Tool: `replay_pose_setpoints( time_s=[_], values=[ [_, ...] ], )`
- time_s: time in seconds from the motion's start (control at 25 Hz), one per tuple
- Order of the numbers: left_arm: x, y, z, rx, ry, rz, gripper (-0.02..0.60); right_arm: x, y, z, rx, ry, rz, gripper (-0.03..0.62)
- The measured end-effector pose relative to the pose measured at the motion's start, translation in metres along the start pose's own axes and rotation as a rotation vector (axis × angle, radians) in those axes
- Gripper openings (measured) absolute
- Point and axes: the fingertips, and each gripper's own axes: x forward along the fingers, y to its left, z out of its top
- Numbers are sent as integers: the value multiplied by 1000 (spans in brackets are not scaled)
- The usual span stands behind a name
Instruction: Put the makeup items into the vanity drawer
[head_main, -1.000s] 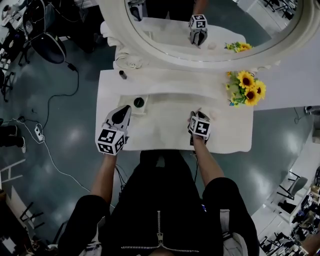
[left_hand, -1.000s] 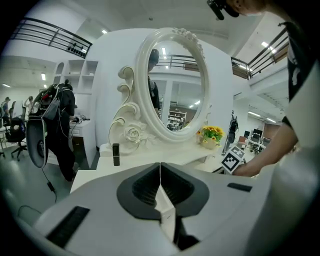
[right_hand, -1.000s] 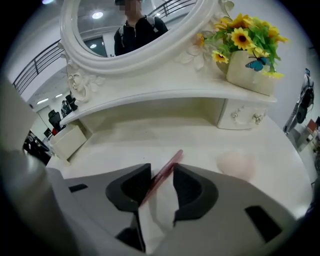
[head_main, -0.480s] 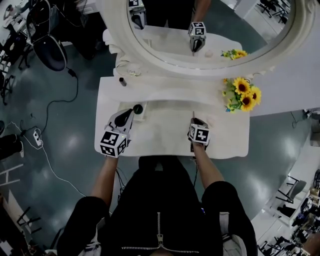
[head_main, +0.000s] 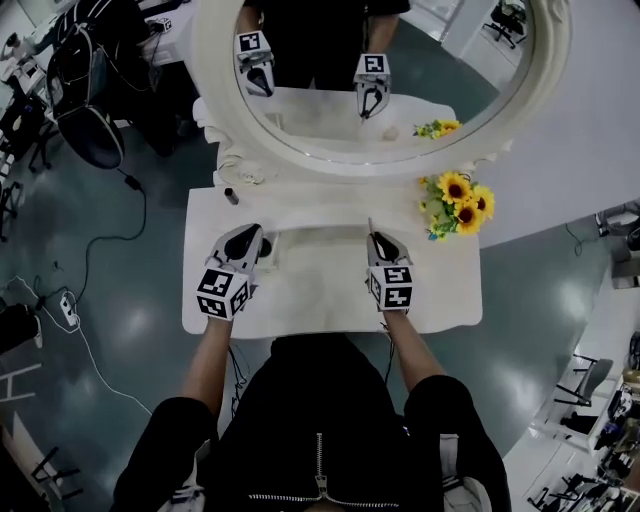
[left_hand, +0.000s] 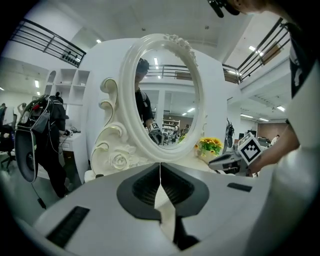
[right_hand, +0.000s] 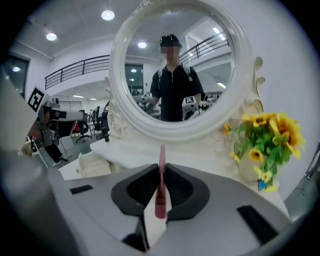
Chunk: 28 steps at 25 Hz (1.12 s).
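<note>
My right gripper (head_main: 376, 241) is raised above the white vanity top (head_main: 440, 300). Its jaws have just been closing and now pinch a thin pink makeup stick (right_hand: 161, 186), which points up and forward past the tips (head_main: 370, 226). The right gripper (right_hand: 161, 167) faces the oval mirror (right_hand: 172, 75). My left gripper (head_main: 252, 240) hovers over the table's left part, shut with nothing between its jaws (left_hand: 160, 167). A cream drawer (right_hand: 94, 164) stands pulled out at the left, partly hidden in the head view under the left gripper. A small dark makeup item (head_main: 229, 195) stands at the back left of the top.
A vase of sunflowers (head_main: 455, 202) stands at the back right, close to the right gripper's side (right_hand: 270, 140). The ornate mirror frame (head_main: 300, 150) rises along the back edge. Cables and a chair (head_main: 90, 100) lie on the floor to the left.
The right gripper closed on the pink stick and lifted it off the table, tilting more level. The left gripper rose a little and shifted slightly. The head view tilted further toward the mirror.
</note>
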Motion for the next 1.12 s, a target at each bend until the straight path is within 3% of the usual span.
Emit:
replay_pose_setpoints(
  time_s=[0.32,0.68,1.12],
  values=[
    [2,5,22,11,-51,28,21,-22,-6,110,-64,-243,17,49],
    [-21,30,26,1,-75,118,21,4,29,119,-109,-233,119,51],
    [-108,81,-14,-64,-45,357,21,53,170,123,-264,-204,425,51]
  ],
)
